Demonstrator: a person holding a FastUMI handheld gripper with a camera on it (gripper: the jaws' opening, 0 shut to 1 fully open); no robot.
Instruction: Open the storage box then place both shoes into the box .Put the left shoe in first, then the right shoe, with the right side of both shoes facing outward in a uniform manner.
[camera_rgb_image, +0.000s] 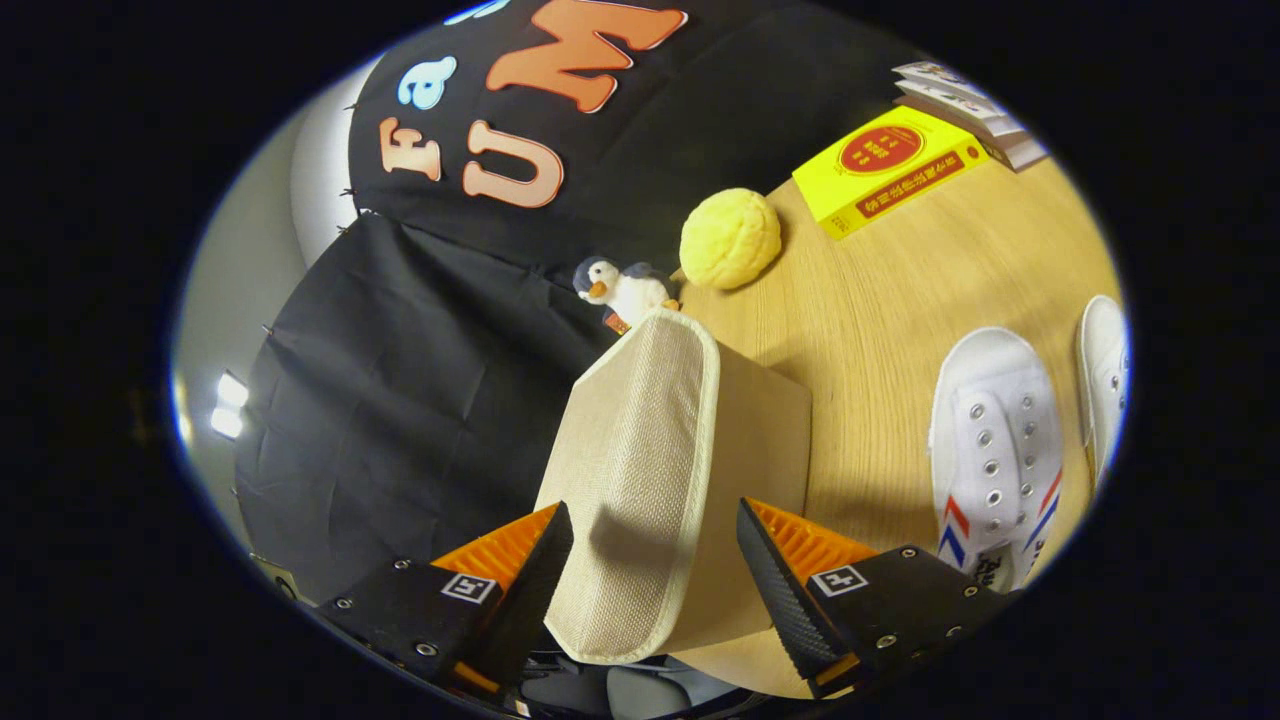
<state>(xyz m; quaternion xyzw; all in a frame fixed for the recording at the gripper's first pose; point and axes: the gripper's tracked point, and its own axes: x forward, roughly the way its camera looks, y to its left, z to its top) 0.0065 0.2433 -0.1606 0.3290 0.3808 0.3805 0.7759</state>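
Note:
A beige fabric storage box (765, 430) stands on the wooden table (880, 300), and its woven lid (640, 450) reaches toward me. My gripper (650, 570) is open, its two fingers straddling the near end of the lid. One finger lies close against the lid's edge and the other stands a little off the trim. Beside the box, off to the side of the fingers, lies a white canvas shoe (995, 440) with red and blue stripes. A second white shoe (1105, 370) lies just past the first.
Beyond the box on the table sit a small penguin toy (625, 288), a yellow bumpy ball (730, 238), a yellow book (885, 165) and a stack of thin books (965, 105). Black cloth hangs behind the table's edge.

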